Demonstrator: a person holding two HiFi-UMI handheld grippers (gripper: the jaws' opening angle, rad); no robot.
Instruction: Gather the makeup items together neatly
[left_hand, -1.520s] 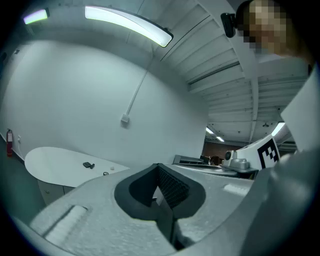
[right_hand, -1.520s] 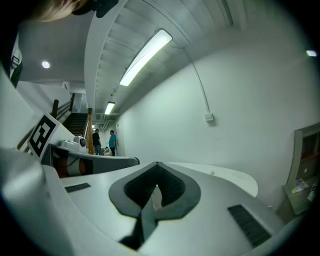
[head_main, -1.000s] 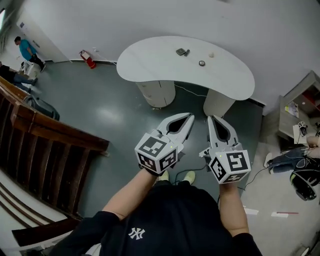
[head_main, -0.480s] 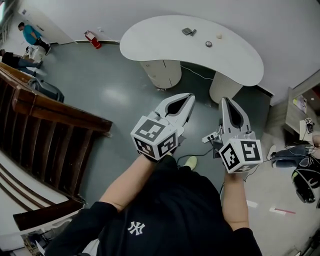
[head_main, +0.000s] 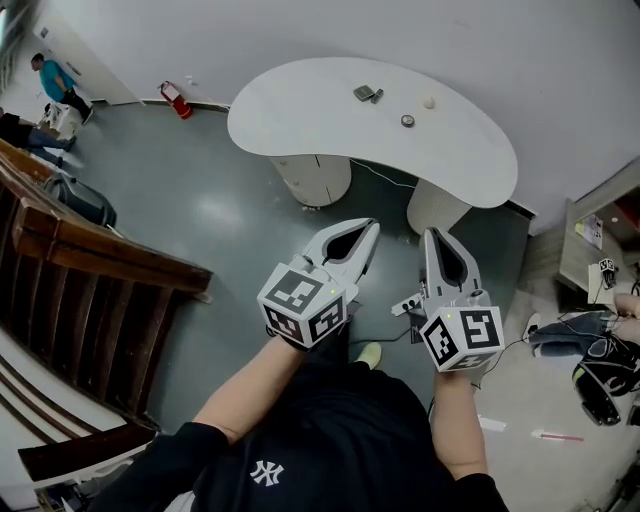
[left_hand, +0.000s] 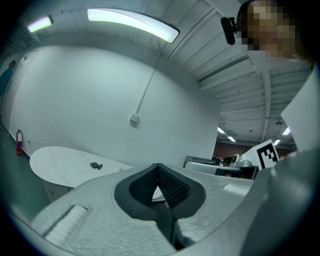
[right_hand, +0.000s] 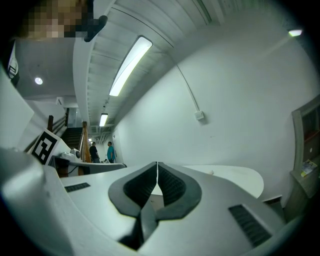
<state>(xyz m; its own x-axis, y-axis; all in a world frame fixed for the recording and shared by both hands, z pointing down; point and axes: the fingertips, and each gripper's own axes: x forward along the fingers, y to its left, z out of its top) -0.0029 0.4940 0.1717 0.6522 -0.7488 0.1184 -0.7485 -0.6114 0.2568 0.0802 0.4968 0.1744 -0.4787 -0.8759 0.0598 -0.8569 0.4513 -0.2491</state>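
Observation:
The makeup items lie far ahead on a white kidney-shaped table (head_main: 300, 120): a dark compact (head_main: 365, 93) with a small piece beside it, a round dark-rimmed pot (head_main: 407, 121) and a small cream ball (head_main: 429, 102). My left gripper (head_main: 372, 228) and right gripper (head_main: 432, 235) hover side by side above the grey floor, well short of the table. Each one is shut, tips touching, with nothing between them. The left gripper view shows its shut gripper (left_hand: 158, 166) with the table (left_hand: 55, 162) and compact (left_hand: 95, 165) beyond. The right gripper (right_hand: 157, 164) points toward the table (right_hand: 240, 176).
A dark wooden stair railing (head_main: 90, 250) runs along the left. A red fire extinguisher (head_main: 172, 97) stands by the far wall. People (head_main: 50, 80) are at the far left. A cable (head_main: 385, 335) lies on the floor, and shelves (head_main: 600, 240) and bags (head_main: 600, 370) sit at the right.
The head view has swayed a little, so the table shifts in frame. Both grippers stay shut and empty, held together in front of the body.

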